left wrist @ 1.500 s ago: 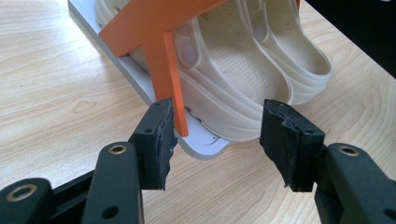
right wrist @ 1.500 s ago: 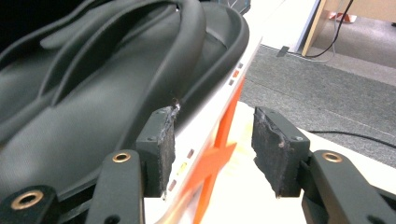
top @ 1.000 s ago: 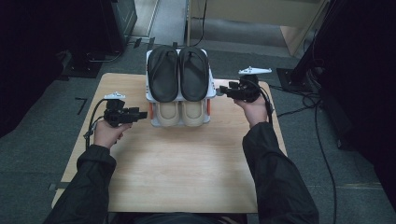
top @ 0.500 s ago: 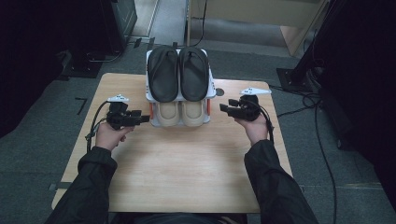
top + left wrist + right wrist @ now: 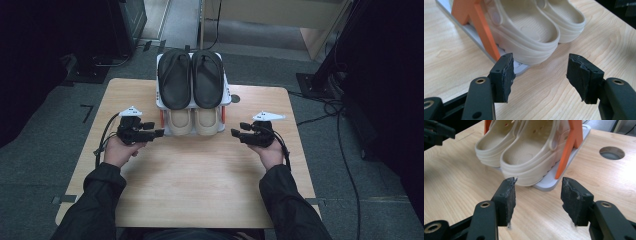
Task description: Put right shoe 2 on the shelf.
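Right gripper [image 5: 234, 133] dropped from rack [image 5: 226, 95] side to table [image 5: 210, 175]; both sets of jaws just opened, empty. Left gripper [image 5: 161, 132] likewise apart. Next, probably: reach for clogs [image 5: 194, 121].

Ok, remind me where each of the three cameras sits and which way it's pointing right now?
High view: above the person's side, looking forward and down on the table; both forearms, the left hand-held gripper and right hand-held gripper show.
Left gripper view: rides the left hand-held gripper, looking past its open jaws at the beige clogs on the shoe rack.
Right gripper view: rides the right hand-held gripper, facing the same clogs from the opposite side.
Shared: clogs, rack, table.
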`<act>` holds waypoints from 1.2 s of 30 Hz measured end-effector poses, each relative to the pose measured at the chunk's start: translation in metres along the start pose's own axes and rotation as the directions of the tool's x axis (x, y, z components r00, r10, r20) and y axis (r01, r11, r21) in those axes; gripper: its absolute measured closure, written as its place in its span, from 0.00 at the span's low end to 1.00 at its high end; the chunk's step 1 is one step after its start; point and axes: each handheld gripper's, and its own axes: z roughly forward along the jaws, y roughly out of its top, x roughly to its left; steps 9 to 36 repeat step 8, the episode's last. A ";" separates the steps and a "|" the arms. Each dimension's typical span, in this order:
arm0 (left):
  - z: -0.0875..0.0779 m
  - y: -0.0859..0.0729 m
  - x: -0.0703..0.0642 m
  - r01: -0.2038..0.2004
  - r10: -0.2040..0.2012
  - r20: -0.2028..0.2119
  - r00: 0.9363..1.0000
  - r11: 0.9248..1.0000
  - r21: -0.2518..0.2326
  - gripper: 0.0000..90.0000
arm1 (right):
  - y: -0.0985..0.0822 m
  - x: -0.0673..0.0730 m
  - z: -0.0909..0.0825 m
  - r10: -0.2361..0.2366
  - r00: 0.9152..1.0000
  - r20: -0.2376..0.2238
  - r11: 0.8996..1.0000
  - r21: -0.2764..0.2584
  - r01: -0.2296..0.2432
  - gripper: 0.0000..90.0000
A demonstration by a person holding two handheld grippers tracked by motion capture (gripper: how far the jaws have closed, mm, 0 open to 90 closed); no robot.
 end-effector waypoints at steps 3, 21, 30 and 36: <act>0.001 0.000 -0.001 -0.001 0.001 0.004 1.000 1.000 0.003 0.42 | -0.008 0.002 0.001 -0.003 1.000 -0.004 1.000 0.016 0.003 0.50; 0.001 0.000 0.001 0.012 -0.012 0.005 1.000 1.000 -0.003 0.40 | -0.010 -0.001 -0.001 0.019 1.000 -0.013 1.000 -0.005 -0.019 0.49; 0.001 0.000 0.001 0.012 -0.012 0.005 1.000 1.000 -0.003 0.40 | -0.010 -0.001 -0.001 0.019 1.000 -0.013 1.000 -0.005 -0.019 0.49; 0.001 0.000 0.001 0.012 -0.012 0.005 1.000 1.000 -0.003 0.40 | -0.010 -0.001 -0.001 0.019 1.000 -0.013 1.000 -0.005 -0.019 0.49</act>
